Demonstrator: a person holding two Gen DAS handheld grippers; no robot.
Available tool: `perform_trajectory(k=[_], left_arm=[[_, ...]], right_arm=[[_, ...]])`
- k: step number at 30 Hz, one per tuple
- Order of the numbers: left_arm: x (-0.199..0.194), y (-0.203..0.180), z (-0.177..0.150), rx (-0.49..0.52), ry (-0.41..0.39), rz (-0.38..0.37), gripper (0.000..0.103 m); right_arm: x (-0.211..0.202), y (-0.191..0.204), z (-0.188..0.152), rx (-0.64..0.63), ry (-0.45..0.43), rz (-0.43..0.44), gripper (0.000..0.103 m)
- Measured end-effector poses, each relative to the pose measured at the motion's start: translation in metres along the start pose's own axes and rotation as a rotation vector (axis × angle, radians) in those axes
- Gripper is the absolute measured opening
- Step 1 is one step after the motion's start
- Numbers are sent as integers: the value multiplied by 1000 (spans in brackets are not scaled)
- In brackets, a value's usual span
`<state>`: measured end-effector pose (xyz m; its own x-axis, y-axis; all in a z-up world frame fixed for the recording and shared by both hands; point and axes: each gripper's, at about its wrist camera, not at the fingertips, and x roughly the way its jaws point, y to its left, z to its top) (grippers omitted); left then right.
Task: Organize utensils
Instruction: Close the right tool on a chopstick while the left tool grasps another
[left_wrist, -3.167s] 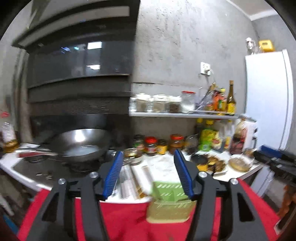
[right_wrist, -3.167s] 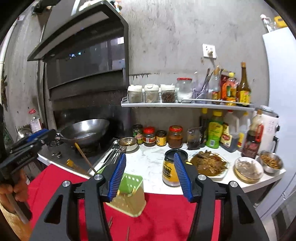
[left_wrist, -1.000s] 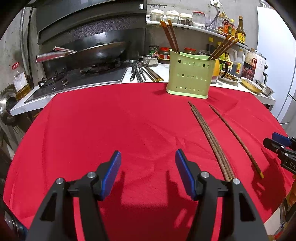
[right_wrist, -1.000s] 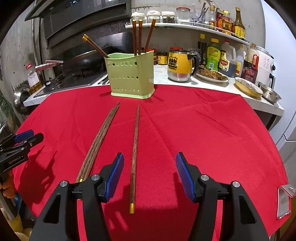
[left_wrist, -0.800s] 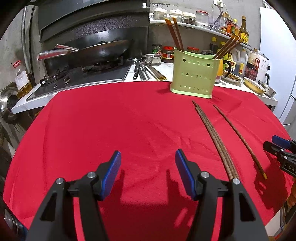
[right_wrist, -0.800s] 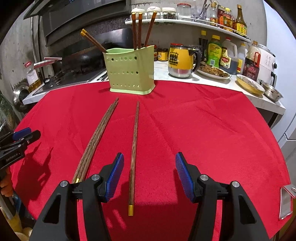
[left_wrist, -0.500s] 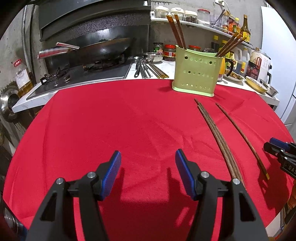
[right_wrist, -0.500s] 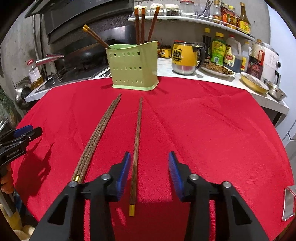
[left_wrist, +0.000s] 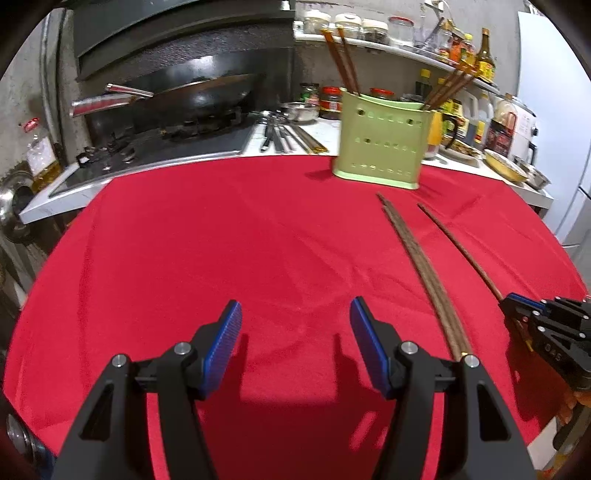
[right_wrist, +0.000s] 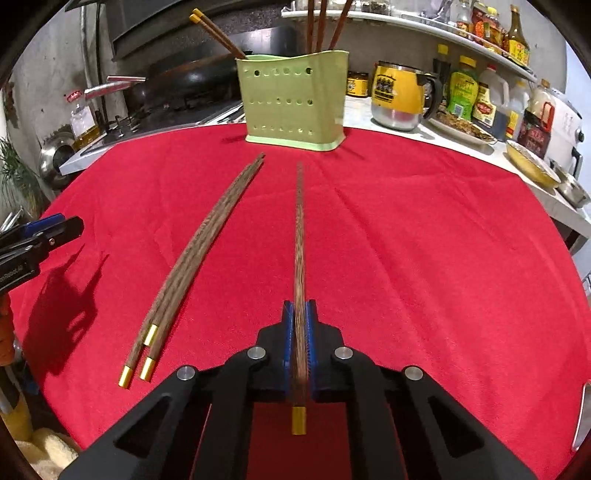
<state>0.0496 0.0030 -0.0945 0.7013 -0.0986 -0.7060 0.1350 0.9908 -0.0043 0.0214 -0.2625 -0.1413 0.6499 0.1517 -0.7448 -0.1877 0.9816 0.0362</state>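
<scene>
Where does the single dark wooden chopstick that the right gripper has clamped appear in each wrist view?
Left wrist: single dark wooden chopstick at right, running down to the right gripper at the edge.
Right wrist: centre, shaft pinched between the blue pads.
Shared landmark: green perforated plastic utensil holder.

A red cloth (left_wrist: 221, 240) is lying under the fingers. Far ahead, a black wok (left_wrist: 207, 92) is sitting on the stove, a yellow kettle (right_wrist: 397, 98) is standing ahead-right, and bottles (right_wrist: 460, 96) are standing beside it
</scene>
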Motion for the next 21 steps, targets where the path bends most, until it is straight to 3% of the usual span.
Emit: perform_trajectory(k=[4,9,16,21], left_arm=[[3,-19,-1,23,42,-119,43],[11,-52,1,79,65,-228,35],[31,-84,-1,133,124,-258,25],[38,-90,-1,160,151,-214,21]], right_arm=[[-6,-16,-6,45,-5,-42,7],[-11,-25,-13,65,-10,-61,7],[-14,-29,-18,67,-16,-12,8],[-14,-29,-18,63,-17,-10,8]])
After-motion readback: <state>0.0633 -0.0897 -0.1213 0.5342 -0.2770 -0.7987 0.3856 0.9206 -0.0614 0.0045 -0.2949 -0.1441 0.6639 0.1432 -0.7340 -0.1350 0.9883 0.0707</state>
